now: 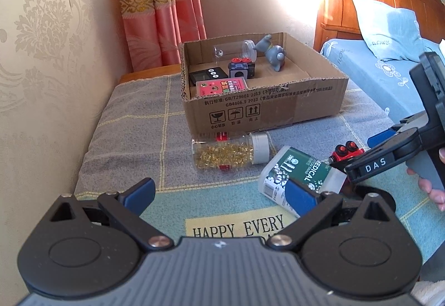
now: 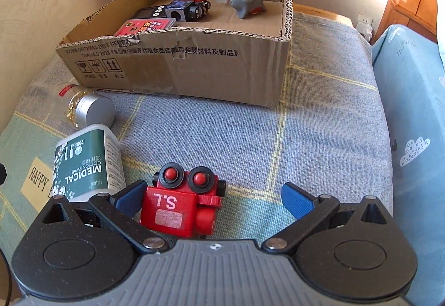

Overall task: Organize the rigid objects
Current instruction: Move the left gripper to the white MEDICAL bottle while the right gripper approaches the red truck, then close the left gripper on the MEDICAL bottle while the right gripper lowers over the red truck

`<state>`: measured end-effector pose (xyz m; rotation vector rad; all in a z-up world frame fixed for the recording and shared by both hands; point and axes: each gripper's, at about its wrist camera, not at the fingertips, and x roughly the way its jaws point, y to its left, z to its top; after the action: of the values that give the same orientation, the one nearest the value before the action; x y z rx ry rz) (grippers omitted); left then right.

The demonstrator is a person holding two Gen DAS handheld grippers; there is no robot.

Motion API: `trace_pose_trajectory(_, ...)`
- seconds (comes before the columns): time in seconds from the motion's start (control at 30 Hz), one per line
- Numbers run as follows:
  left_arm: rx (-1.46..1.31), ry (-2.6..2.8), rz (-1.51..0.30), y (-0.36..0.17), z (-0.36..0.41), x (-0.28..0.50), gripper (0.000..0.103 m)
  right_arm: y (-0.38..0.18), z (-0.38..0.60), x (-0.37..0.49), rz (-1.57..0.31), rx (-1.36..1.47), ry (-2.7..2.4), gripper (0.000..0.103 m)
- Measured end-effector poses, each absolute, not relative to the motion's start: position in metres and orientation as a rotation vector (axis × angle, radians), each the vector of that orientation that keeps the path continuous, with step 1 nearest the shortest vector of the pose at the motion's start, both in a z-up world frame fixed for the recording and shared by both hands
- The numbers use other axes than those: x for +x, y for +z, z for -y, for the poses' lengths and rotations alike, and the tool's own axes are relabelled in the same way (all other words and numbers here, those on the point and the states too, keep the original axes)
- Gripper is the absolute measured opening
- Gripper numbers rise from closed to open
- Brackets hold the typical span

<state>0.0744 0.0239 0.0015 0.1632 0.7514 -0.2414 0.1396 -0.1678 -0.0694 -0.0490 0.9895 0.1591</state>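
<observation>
Fingers of right gripper (image 2: 214, 198) spread around red robot toy (image 2: 180, 208); left gripper (image 1: 219, 194) gapes empty.

Box (image 2: 194, 66) right half free; bottles (image 2: 91, 111) crowd left.

The red wooden block robot (image 2: 178, 211) reads "S.L" on its back. The white plastic box with a green label (image 2: 89, 164), at its ten o'clock, says "MEDICAL COTTON SWAB". The blue-grey checked cloth (image 1: 236, 225) bears "HAPPY EVERY". The brown cardboard box (image 1: 267, 108) shows "GB/T29601-2013" above three handling symbols. The right gripper (image 1: 375, 164) carries "DAS".
</observation>
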Motion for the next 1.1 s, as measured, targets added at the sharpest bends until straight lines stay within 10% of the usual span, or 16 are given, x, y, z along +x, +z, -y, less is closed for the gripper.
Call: trace_pose_trajectory(1.1,0.421,-0.659,-0.794,-0.052,0.042,0.112,0.096,-0.079,0.192,0.115,-0.899,-0.113,0.144,0.103)
